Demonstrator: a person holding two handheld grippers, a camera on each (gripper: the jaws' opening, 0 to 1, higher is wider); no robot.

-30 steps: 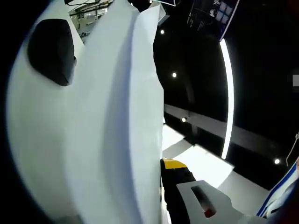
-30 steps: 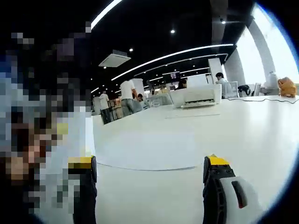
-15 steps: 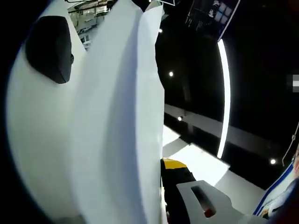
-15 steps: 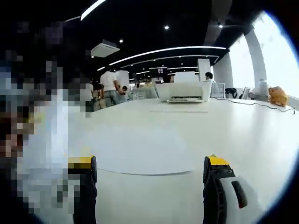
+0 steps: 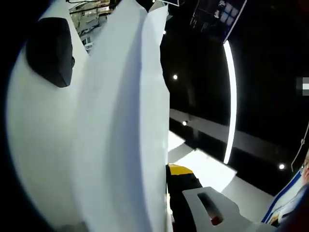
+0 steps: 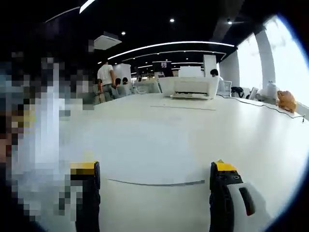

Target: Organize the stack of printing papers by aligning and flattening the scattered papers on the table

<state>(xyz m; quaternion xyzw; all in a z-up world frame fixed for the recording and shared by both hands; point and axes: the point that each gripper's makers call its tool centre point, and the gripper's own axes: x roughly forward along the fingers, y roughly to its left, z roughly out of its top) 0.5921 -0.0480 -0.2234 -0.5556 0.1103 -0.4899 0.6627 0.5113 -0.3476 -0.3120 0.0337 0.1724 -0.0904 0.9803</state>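
Item: printing papers [image 5: 111, 135], white sheets held upright, filling the left and centre of the left gripper view from bottom edge to top, their long edges fanned slightly apart toward the upper centre. Holder: left gripper [image 5: 166, 193], one yellow-tipped jaw visible at lower centre-right pressed against the sheets' right face; the opposite jaw is behind the paper, so the pinch is judged, not seen in full. Further stock: paper on the table [image 6: 145, 154], a flat sheet or thin stack lying across the middle of the right gripper view, its near edge a faint curved line just above the jaw tips. Right gripper [image 6: 154, 169]: jaws spread wide, yellow tips at lower left and lower right, nothing between them, above the white table [image 6: 251, 135] near that edge. Background, upper centre: a white printer [image 6: 190, 87] on the far table, standing people [image 6: 105, 79] to its left. Risks: the upright sheets look unevenly gathered and could slide or buckle if the pinch loosens; tapped down askew, their edges would stay misaligned; the free jaws could scuff or fold the flat paper's near edge if lowered onto it. Unclear: the number of sheets in either pile; the lower ends of the upright sheets, cut off at the frame bottom; a dark rounded patch [image 5: 48, 50] at upper left, unidentified.
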